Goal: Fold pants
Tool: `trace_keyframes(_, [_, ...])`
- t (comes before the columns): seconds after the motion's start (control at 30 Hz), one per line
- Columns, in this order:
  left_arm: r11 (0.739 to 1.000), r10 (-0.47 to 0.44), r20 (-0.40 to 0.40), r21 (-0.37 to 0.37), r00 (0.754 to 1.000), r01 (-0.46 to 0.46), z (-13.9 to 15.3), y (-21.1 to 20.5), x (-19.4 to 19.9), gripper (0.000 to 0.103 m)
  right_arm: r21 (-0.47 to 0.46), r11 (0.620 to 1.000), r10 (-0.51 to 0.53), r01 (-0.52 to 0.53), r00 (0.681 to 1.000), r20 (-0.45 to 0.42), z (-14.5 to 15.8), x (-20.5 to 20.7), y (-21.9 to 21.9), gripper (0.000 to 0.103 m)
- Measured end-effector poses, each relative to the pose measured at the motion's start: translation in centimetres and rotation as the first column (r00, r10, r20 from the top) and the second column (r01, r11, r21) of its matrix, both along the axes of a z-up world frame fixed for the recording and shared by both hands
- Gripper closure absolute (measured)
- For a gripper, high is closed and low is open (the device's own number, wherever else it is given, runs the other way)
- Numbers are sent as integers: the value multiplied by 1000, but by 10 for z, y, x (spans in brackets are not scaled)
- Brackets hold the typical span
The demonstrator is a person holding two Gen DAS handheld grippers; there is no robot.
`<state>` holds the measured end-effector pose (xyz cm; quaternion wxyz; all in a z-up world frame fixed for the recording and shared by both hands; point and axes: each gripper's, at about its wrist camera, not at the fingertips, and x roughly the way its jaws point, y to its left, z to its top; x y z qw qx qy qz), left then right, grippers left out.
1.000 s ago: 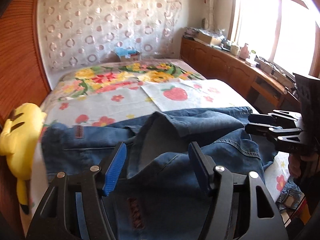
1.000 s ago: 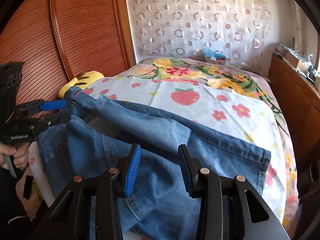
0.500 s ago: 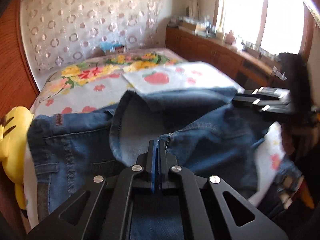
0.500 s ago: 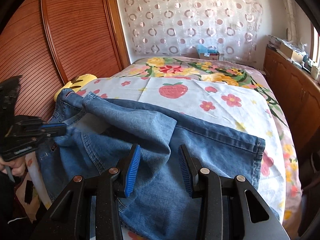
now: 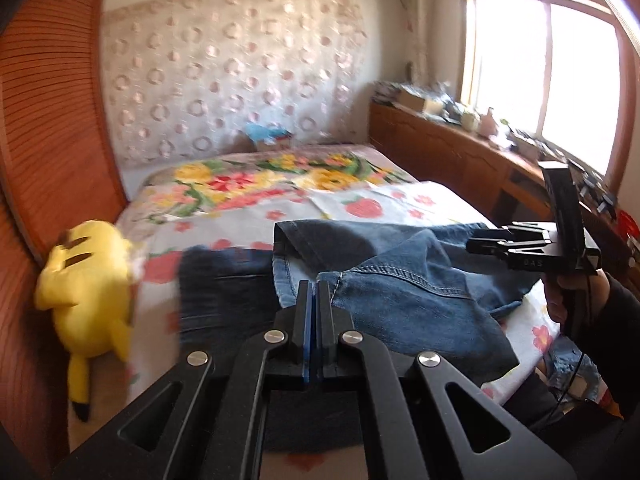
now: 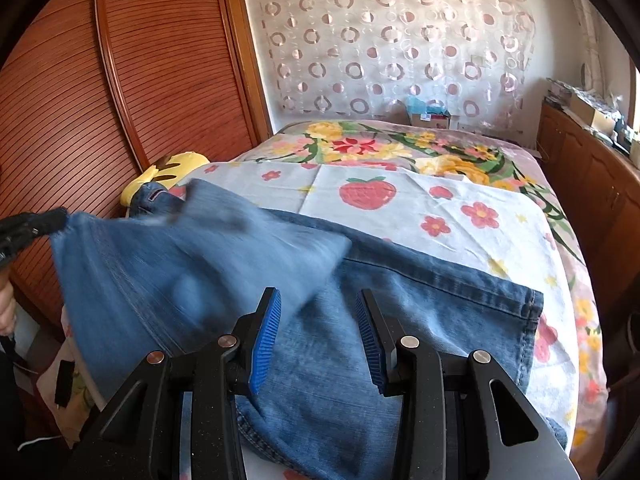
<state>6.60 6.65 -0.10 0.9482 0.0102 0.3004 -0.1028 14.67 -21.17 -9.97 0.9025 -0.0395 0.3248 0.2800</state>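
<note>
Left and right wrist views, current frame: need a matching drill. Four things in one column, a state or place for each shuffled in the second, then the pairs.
Things:
1. left tool
2. right tool
3. yellow plush toy
4. jeans

States or places:
A. open, hovering above denim, gripping nothing
B. at the bed's edge beside the wooden slatted wall
C. shut on a fold of denim
D. spread across the strawberry-print sheet, one part lifted

Pairs: 1-C, 2-A, 3-B, 4-D
</note>
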Motion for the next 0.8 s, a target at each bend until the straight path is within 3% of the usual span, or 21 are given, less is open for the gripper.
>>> trace_keyframes(0.13, [995, 101, -21, 10, 995, -100, -8, 39, -18, 101, 9, 1000, 17, -17, 1000, -2, -5, 1, 5, 62])
trace_keyframes(0.4, [986, 163, -115, 51, 980, -158, -46, 60, -10, 100, -3, 998, 56, -56, 998, -22, -18, 9, 26, 62])
trace_keyframes(0.47, [984, 172, -119, 58, 978, -166, -49, 59, -5, 86, -7, 998, 62, -62, 998, -24, -19, 10, 26, 62])
trace_keyframes(0.63, [986, 160, -144, 65, 977, -152, -60, 52, 12, 73, -13, 998, 61, -62, 998, -28, -20, 14, 20, 62])
trace_keyframes(0.7, [989, 141, -163, 62, 976, -132, -69, 47, 17, 58, -9, 998, 56, -57, 998, -33, -22, 16, 17, 62])
trace_keyframes(0.8, [991, 130, -182, 59, 975, -121, -79, 39, 21, 45, -9, 999, 42, -43, 998, -38, -25, 14, 10, 61])
